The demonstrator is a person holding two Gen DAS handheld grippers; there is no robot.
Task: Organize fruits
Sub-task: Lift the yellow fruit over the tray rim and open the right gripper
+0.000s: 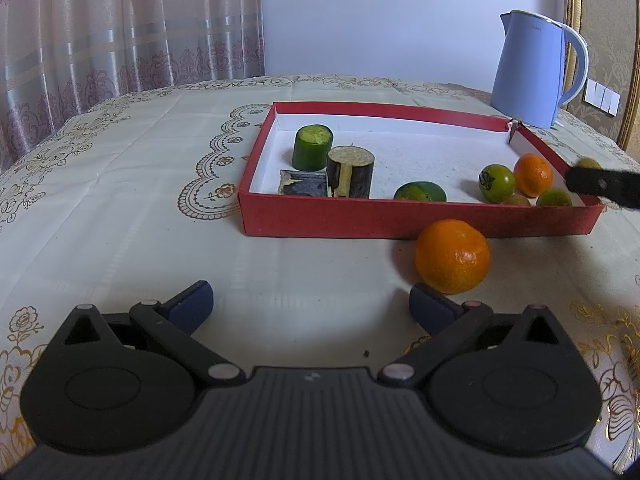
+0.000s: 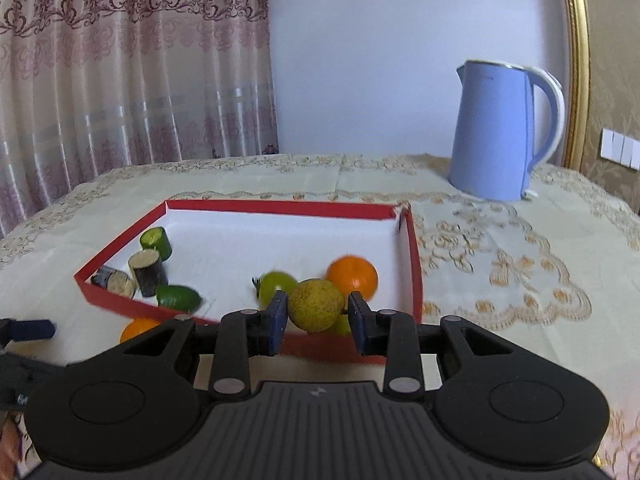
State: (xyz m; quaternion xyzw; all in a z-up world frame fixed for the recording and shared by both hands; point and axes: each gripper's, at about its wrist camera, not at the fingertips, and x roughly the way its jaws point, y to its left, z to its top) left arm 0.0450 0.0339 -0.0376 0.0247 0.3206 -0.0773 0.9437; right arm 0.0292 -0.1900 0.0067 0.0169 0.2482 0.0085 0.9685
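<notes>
While the right gripper (image 2: 318, 316) pinched a rough round yellow-green fruit (image 2: 316, 305) over the red cardboard tray's (image 2: 416, 264) near-right corner, left gripper (image 1: 310, 306) gaped wide beside a glossy orange (image 1: 452, 256).

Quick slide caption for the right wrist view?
Right gripper carries a yellow-green fruit over the red tray's near-right corner.

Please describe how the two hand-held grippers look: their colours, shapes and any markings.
Both look alike. The left hand-held gripper and the right hand-held gripper have matte black bodies with a ribbed centre plate bearing a small pale logo, two round lobes, black linkage bars with silver rivets, and dark blue finger pads. No cables or sleeves are visible.
</notes>
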